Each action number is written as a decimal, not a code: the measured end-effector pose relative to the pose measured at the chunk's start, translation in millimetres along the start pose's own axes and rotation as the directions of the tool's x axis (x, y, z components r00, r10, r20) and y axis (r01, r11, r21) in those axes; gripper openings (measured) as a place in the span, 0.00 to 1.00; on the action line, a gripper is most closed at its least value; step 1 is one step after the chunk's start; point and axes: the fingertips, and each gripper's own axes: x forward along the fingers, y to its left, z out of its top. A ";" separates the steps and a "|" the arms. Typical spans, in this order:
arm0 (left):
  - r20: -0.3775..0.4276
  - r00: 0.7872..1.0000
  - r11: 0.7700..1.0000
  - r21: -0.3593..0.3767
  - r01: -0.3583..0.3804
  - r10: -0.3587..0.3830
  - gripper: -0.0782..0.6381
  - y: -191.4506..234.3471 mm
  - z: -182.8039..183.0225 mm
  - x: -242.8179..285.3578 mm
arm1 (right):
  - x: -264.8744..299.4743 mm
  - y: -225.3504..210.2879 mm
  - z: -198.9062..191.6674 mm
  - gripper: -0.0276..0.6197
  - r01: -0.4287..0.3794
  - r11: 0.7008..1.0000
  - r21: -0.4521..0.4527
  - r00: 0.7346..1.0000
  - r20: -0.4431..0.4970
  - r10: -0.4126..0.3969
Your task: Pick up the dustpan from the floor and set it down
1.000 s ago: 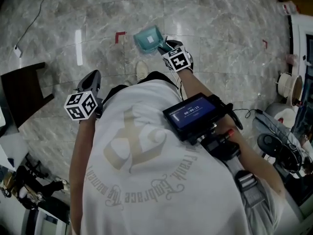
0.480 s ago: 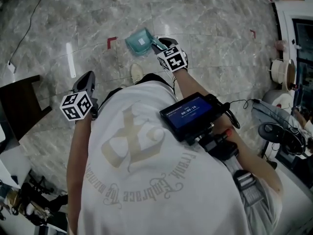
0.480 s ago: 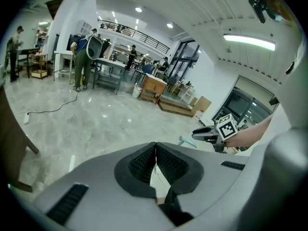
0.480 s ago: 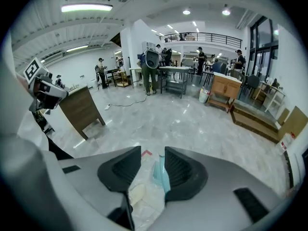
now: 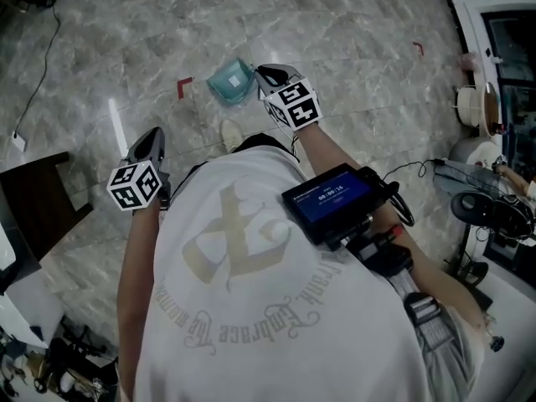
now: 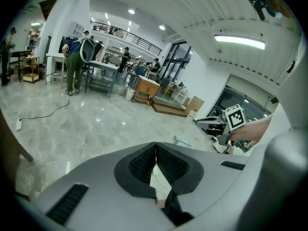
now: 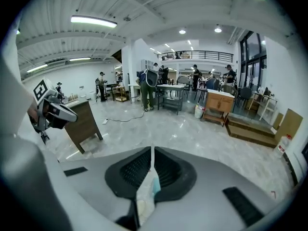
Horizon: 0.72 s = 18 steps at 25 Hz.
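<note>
R gripper [image 5: 263,75] jaws had just been closing, now clamped on teal dustpan [image 5: 228,82] by its handle; pan tilted over marble floor [image 5: 360,48], ahead of person; L gripper [image 5: 152,141] clenched, empty.

dustpan [image 5: 230,80] | teal plastic, pan tilted | handle between right tongs [image 5: 265,77], jaws just closed on it

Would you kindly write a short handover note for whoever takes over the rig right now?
Right gripper: jaws have just been closing and now clamp the dustpan by its handle.
Left gripper: shut, empty, held at the person's side.
Dustpan: in front of the person, on or just over the floor; can't tell which.
Done: grasp. Left: lift, then set down.
</note>
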 end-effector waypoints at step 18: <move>0.010 0.991 0.977 0.171 0.129 -0.133 0.13 -90.5 -26.2 -61.0 | -154.2 86.7 11.5 0.07 -0.060 0.994 0.093 0.974 0.222 0.038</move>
